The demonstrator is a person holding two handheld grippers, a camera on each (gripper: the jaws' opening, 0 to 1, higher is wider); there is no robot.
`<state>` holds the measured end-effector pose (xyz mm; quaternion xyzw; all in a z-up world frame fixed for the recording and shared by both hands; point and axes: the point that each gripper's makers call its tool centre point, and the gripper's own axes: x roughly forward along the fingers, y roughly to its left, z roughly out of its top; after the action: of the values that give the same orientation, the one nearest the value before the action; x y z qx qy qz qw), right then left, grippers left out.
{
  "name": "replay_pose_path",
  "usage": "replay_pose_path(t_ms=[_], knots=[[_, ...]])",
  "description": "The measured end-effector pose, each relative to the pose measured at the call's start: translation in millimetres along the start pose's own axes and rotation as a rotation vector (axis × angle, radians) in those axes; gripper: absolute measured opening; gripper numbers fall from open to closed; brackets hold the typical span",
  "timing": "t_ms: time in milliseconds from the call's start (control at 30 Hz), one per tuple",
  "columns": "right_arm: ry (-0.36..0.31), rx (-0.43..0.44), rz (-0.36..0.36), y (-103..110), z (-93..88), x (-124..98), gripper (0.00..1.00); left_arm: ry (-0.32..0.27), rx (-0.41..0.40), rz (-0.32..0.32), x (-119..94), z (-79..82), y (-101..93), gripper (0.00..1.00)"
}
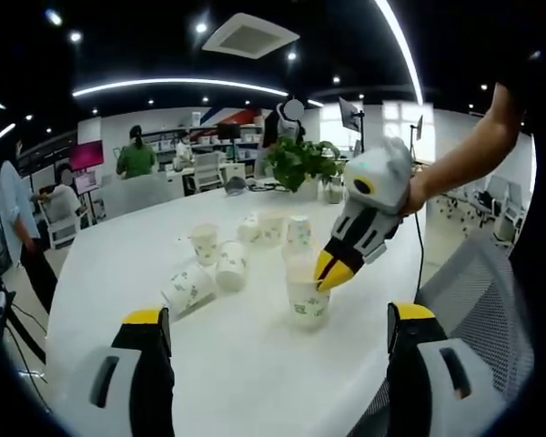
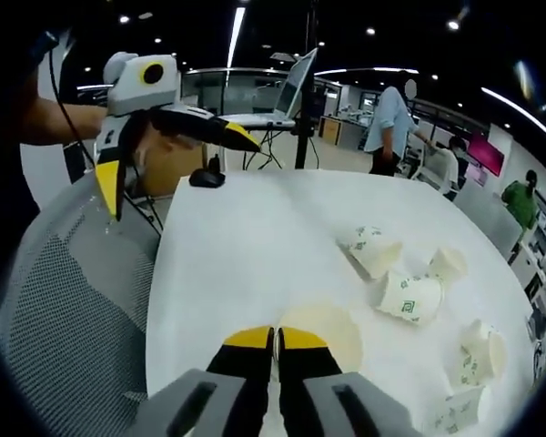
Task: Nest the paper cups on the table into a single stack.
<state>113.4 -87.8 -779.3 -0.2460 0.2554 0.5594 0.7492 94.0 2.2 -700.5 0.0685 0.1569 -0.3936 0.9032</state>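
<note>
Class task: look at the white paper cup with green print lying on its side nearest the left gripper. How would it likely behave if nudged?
The white paper cup with green print lies on its side, so it would probably roll in a curve, being tapered. It looks thin and empty: likely light and easily crushed.

paper cups (image 1: 229,264) scattered on table (image 1: 255,364)

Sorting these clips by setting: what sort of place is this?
Probably an open-plan office: a long white table with scattered paper cups, a potted plant, a mesh office chair, and desks with people beyond.
</note>
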Motion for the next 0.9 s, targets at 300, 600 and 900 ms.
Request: replay_pose_path(t_ms=[300,600,900], knots=[[0.012,-0.028,-0.009,-1,-2.2,5,0.00,0.001,-0.005,-0.002,-1,0.8,-3.0,0.99],[0.020,-0.037,0.001,-1,-2.4,11,0.00,0.001,-0.012,0.003,-2,-1.4,-3.3,0.99],[0.002,-0.023,-0.020,-2,6.1,12,0.06,-0.005,-0.017,0.009,-3,-1.8,-3.7,0.99]])
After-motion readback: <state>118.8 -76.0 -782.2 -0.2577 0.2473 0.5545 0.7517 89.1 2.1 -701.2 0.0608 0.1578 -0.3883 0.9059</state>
